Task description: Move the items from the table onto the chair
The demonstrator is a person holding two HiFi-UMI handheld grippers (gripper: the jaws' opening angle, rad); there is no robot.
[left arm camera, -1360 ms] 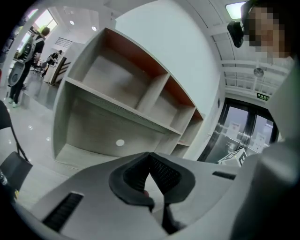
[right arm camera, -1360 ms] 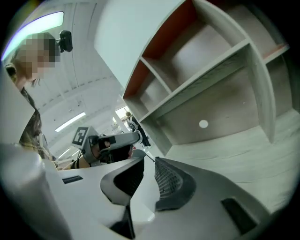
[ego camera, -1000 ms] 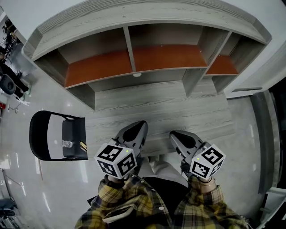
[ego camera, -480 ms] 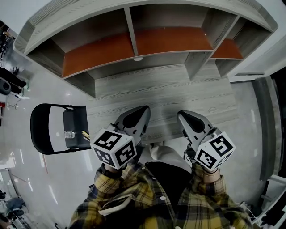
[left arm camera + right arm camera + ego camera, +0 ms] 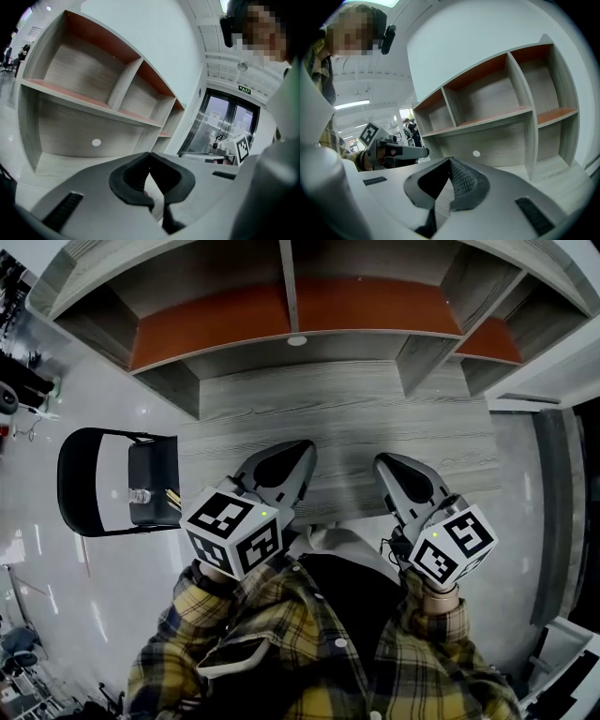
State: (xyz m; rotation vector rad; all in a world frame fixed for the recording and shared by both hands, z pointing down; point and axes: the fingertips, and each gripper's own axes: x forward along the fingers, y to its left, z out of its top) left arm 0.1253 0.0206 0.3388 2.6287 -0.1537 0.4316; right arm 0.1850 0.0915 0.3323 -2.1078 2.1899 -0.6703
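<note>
The grey wooden table point(image 5: 347, 418) shows a bare top with no items on it. At its left stands a black chair point(image 5: 80, 493); on the seat lie a small clear item point(image 5: 141, 495) and a few yellowish sticks point(image 5: 173, 493). My left gripper point(image 5: 302, 448) hovers over the table's near edge, shut, with nothing between its jaws point(image 5: 150, 154). My right gripper point(image 5: 382, 462) hangs beside it over the same edge, also shut and holding nothing point(image 5: 450, 160). Both point toward the shelf.
A grey shelf unit point(image 5: 300, 306) with orange-brown boards stands at the table's far side. Glossy floor point(image 5: 56, 587) surrounds the chair. A white wall and door frame point(image 5: 553, 381) lie to the right. My plaid-sleeved arms and torso point(image 5: 309, 643) are close against the table's near edge.
The head view has tilted, so the shelf slid toward the top of the frame. The right gripper has lifted slightly. Both grippers stay shut and hold nothing.
</note>
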